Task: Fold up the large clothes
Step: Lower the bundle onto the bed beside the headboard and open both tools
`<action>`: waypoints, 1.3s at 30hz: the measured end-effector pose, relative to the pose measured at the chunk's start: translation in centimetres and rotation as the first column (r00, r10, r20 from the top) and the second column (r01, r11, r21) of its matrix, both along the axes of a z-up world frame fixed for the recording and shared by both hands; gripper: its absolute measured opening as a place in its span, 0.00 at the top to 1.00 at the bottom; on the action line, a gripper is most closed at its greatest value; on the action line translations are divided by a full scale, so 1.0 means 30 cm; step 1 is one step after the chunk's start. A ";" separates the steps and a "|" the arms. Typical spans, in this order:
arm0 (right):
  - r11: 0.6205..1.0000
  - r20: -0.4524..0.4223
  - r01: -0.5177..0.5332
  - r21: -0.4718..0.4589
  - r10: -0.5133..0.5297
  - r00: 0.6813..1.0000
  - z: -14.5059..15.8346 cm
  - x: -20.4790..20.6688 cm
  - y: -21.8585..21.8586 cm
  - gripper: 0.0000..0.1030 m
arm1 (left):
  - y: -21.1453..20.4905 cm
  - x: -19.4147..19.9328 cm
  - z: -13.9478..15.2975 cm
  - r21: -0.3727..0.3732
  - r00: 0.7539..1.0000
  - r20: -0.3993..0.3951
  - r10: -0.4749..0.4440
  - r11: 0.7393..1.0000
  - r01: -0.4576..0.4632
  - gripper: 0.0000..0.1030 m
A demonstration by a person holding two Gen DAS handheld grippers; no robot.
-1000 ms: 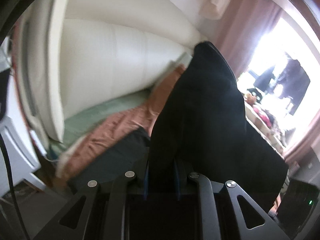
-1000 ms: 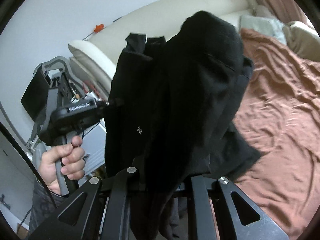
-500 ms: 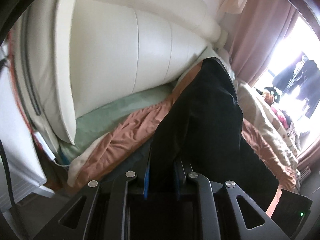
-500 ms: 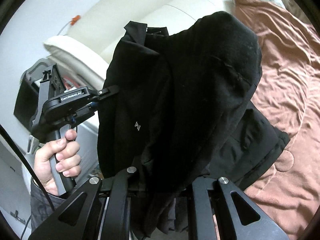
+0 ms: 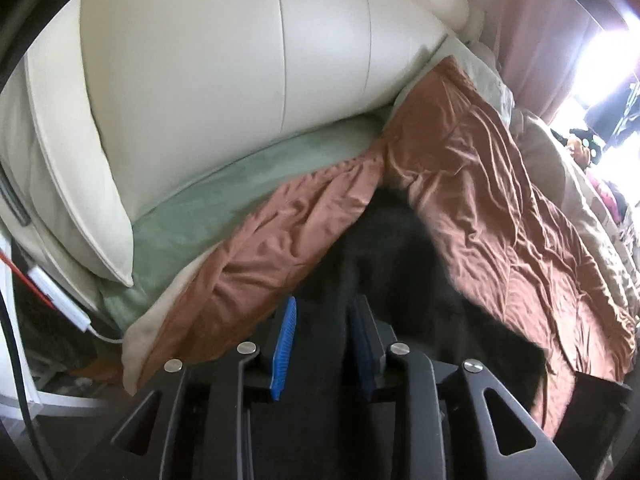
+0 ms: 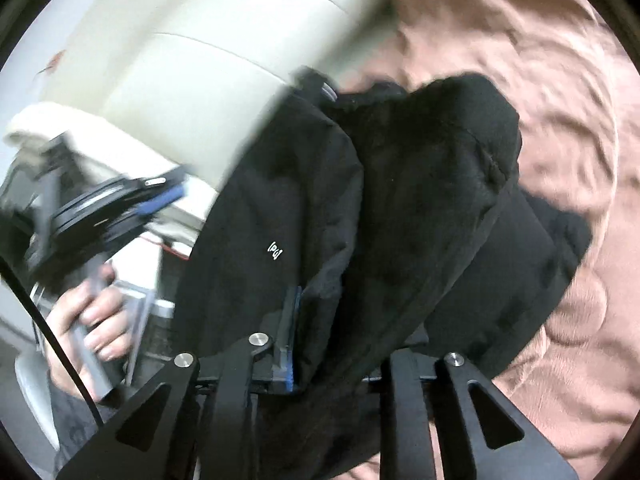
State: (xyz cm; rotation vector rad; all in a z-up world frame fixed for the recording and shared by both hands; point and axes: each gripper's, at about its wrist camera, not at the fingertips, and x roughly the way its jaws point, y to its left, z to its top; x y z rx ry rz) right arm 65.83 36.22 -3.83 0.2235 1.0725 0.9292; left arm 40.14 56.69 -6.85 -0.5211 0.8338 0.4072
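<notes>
A large black garment with a small white logo lies slumped on the rust-brown bedspread. My right gripper is still closed around a fold of it, one blue pad showing. In the left wrist view my left gripper has its blue pads apart; the black garment lies between and beyond them on the bedspread. The left gripper also shows blurred in the right wrist view, open and clear of the cloth, with a hand on its handle.
A cream padded headboard stands behind the bed. A green sheet lies under the bedspread. A white charger and cable hang at the bed's left side. Beige bedding and a bright window are at the right.
Both grippers have come down from holding the garment up in the air to the bed. The left gripper has opened and let go of the cloth. The garment now rests on the bedspread.
</notes>
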 end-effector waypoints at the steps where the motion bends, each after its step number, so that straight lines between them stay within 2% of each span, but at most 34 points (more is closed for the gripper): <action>1: 1.000 -0.020 0.011 0.010 -0.011 1.000 -0.020 0.018 -0.007 0.79 | -0.001 -0.014 -0.013 -0.011 1.000 0.009 -0.008 1.000 0.008 0.65; 3: 0.999 -0.058 0.013 0.035 -0.011 0.998 -0.045 0.038 -0.013 0.77 | -0.012 -0.062 -0.032 -0.008 1.000 0.007 -0.001 1.000 0.001 0.62; 9: 0.998 -0.070 0.034 0.061 -0.030 0.997 -0.080 0.040 -0.086 0.76 | -0.067 -0.259 -0.106 0.019 0.998 0.007 0.060 0.998 -0.060 0.61; 11: 0.997 -0.069 0.052 0.058 -0.048 0.996 -0.091 0.044 -0.116 0.73 | -0.094 -0.332 -0.130 0.028 0.997 0.014 0.078 0.997 -0.078 0.59; 14: 0.992 -0.013 0.123 0.009 -0.123 0.992 -0.090 0.033 -0.185 0.55 | -0.125 -0.392 -0.137 0.060 0.996 0.027 0.089 0.994 -0.091 0.55; 15: 0.988 0.015 0.156 -0.009 -0.156 0.988 -0.076 0.031 -0.208 0.53 | -0.135 -0.423 -0.135 0.075 0.995 0.033 0.099 0.992 -0.101 0.53; 17: 0.980 0.045 0.198 -0.033 -0.196 0.979 -0.050 0.030 -0.239 0.53 | -0.139 -0.458 -0.124 0.092 0.992 0.047 0.114 0.989 -0.118 0.44; 19: 0.972 0.082 0.229 -0.061 -0.224 0.971 -0.019 0.011 -0.264 0.53 | -0.138 -0.486 -0.118 0.123 0.990 0.048 0.134 0.983 -0.139 0.43; 21: 0.963 0.156 0.256 -0.083 -0.241 0.958 0.033 -0.011 -0.279 0.53 | -0.128 -0.508 -0.108 0.138 0.987 0.055 0.151 0.978 -0.157 0.43; 25: 0.973 0.256 0.228 -0.038 -0.211 0.943 0.139 -0.087 -0.277 0.53 | -0.102 -0.539 -0.090 0.136 0.981 0.096 0.167 0.974 -0.179 0.43; 28: 0.987 0.315 0.152 -0.051 -0.129 0.940 0.173 -0.130 -0.217 0.53 | -0.108 -0.537 -0.095 0.143 0.982 0.115 0.149 0.976 -0.165 0.43; 32: 0.987 0.392 0.066 -0.148 -0.003 0.920 0.156 -0.149 -0.085 0.53 | -0.126 -0.496 -0.140 0.162 0.989 0.088 0.122 0.977 -0.135 0.43; 39: 0.953 0.411 0.058 -0.298 0.073 0.909 0.042 -0.062 -0.004 0.53 | -0.198 -0.474 -0.241 0.200 0.993 0.037 0.112 0.973 -0.117 0.43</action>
